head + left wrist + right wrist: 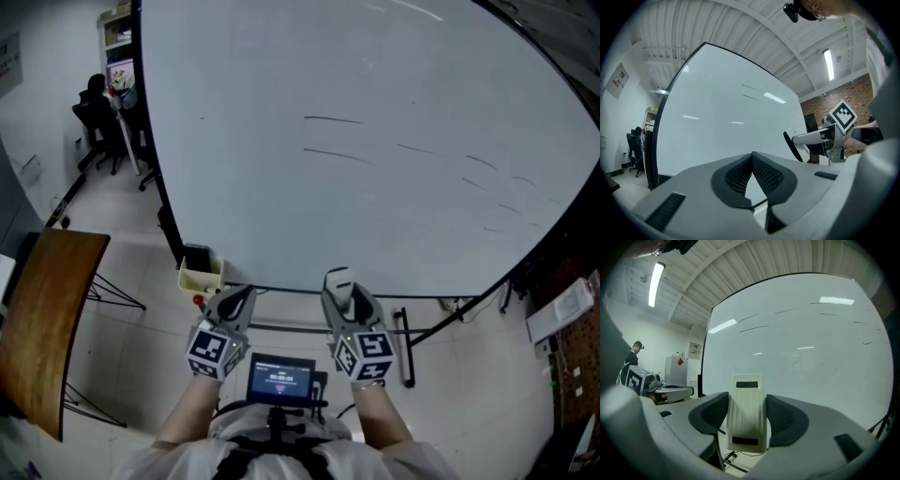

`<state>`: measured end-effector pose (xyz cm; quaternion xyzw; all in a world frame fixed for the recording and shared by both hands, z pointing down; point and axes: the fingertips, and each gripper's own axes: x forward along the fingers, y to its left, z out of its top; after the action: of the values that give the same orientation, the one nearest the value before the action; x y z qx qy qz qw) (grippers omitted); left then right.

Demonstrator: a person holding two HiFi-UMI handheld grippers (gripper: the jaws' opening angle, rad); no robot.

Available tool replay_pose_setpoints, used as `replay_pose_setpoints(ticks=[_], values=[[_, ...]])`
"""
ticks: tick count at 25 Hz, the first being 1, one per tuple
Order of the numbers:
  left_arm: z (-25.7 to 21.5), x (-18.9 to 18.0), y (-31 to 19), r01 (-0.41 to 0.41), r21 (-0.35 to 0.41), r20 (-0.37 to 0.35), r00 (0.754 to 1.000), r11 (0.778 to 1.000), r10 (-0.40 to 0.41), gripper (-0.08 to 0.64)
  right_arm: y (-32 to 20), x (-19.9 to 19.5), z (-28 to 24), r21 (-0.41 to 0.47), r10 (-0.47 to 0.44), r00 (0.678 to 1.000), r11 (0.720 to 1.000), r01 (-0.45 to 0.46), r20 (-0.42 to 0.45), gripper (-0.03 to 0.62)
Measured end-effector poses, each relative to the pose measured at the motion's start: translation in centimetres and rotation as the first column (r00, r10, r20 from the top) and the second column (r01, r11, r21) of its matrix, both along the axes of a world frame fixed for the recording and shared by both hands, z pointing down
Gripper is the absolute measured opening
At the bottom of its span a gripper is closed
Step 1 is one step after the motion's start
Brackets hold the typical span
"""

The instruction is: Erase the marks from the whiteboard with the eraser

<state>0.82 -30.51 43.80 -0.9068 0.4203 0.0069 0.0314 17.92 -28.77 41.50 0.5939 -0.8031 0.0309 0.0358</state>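
Right gripper [747,420] clamps the pale eraser [747,412] below the whiteboard [375,141], whose faint marks [333,120] remain; left gripper [752,180] closed, empty.

Whiteboard [375,187]: smooth, glossy, mirrors ceiling lights. Eraser [747,418]: off-white plastic, matt, faint ribs. Left tongs [752,157] & right tongs [747,401]: grey matt plastic shells; pads [765,174] black, fine grid texture. Wood panel [47,319]: brown, slight sheen. Floor [112,206]: pale tile, shiny.
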Motion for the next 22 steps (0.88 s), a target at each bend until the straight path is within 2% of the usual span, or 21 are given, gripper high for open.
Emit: replay_pose_setpoints(ticks=[8,12,17,22], values=[[-1.4,-1.8,-3.1,-0.013,-0.017,0.027,1.000,1.000,0.013,0.005,-2.6,-2.2,-2.6,0.039,0.012,1.000,0.999,-0.012,-0.010,0.267],[-1.7,-2.8,-4.6,-0.019,-0.018,0.046,0.999,1.000,0.020,0.005,-5.1,-4.2,-8.5,0.147,0.009,0.999,0.989,-0.001,-0.054,0.267],[-1.9,-2.9,-5.8,-0.043,-0.007,0.037,0.998,0.999,0.043,0.005,-8.5,-7.3,-16.0,0.286,0.041,0.990,0.958,0.000,-0.137,0.267],[-1.9,-3.0,-6.6,-0.050,-0.012,0.023,0.998,0.999,0.050,0.005,-10.6,-12.0,-20.5,0.363,0.040,0.977,0.931,0.040,-0.209,0.267]])
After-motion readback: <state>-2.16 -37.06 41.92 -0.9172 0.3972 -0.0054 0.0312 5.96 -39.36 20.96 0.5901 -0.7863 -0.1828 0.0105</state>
